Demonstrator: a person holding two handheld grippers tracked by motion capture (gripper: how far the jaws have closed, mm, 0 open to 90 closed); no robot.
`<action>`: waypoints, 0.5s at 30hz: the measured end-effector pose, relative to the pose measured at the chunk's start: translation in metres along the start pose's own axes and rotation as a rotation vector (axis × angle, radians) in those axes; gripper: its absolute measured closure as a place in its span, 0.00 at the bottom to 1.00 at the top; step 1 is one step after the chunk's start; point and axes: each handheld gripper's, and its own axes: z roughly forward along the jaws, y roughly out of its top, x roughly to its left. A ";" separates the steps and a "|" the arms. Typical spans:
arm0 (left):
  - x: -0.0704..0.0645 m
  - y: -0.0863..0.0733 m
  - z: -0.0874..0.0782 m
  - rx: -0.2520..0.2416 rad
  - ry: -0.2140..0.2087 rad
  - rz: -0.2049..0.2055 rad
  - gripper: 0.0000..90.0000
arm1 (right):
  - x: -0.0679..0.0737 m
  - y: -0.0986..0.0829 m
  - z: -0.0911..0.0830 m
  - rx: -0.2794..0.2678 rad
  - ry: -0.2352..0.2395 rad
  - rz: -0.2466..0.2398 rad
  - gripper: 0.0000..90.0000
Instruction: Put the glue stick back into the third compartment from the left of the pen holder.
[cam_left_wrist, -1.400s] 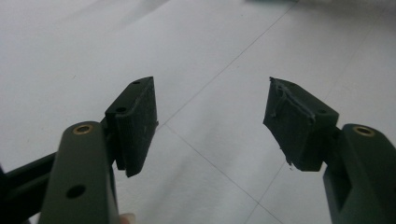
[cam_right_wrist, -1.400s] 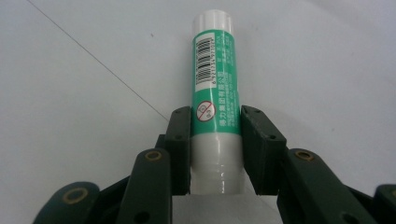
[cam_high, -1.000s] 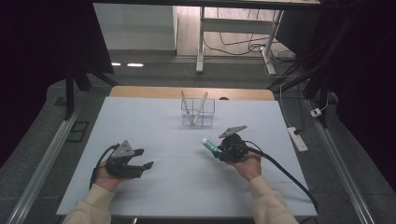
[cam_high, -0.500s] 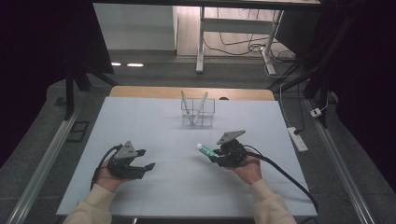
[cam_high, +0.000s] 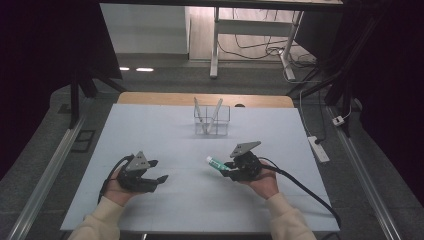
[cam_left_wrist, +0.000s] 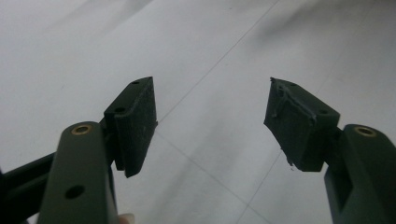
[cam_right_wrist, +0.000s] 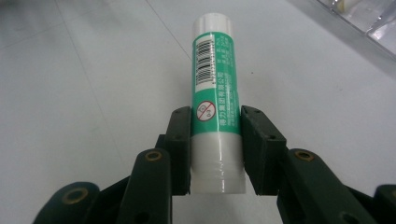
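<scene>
The right gripper (cam_high: 227, 166) has drawn nearer the person, fingers clamped on the glue stick (cam_right_wrist: 215, 93); left gripper (cam_high: 156, 171) fingers gape wide, empty.

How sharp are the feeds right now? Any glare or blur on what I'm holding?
Right gripper view: glue stick sharp, barcode readable, no glare. Left gripper view: jaws slightly soft, table blurred with faint shadows. High view: table evenly lit, surroundings dark, clear holder hard to read.
</scene>
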 end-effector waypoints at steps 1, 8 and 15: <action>-0.002 0.002 0.001 0.001 0.000 0.011 0.38 | 0.000 0.000 0.000 -0.003 0.005 -0.001 0.73; -0.014 0.017 0.010 0.020 -0.010 0.070 0.37 | 0.007 0.004 0.004 0.011 0.027 -0.035 0.73; -0.022 0.024 0.017 0.058 -0.033 0.105 0.37 | 0.014 0.008 0.009 0.020 0.050 -0.061 0.73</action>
